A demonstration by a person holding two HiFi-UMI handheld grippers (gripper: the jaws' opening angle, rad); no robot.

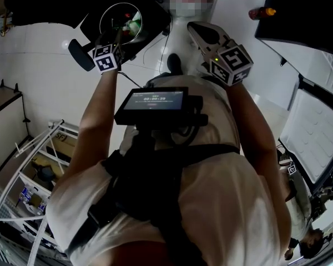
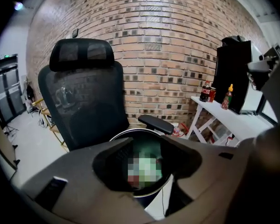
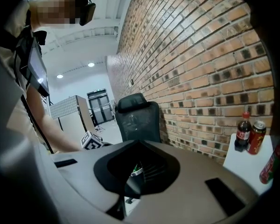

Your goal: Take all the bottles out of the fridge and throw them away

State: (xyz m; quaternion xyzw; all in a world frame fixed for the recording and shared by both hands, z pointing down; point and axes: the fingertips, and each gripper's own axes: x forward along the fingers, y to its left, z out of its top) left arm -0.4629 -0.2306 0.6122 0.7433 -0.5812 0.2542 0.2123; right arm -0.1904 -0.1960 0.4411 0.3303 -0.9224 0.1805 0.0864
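A round black bin point(image 1: 107, 14) with a metal rim stands on the white floor, and a green bottle point(image 1: 135, 25) lies inside it. My left gripper point(image 1: 120, 35) hangs just above the bin's near rim, open, with nothing between its fingers. In the left gripper view the bin point(image 2: 130, 133) and the green things in it show through the gap of the left gripper point(image 2: 147, 148). My right gripper point(image 1: 194, 27) is held to the right of the bin, shut and empty. Through the right gripper point(image 3: 135, 144) the bin point(image 3: 147, 171) shows too.
A black office chair point(image 2: 84, 97) stands right behind the bin against the brick wall. On a white table point(image 2: 224, 113) to the right stand a cola bottle point(image 3: 243, 130), a can point(image 3: 256, 136) and a red sauce bottle point(image 3: 273, 164). A white wire rack point(image 1: 33, 170) is at lower left.
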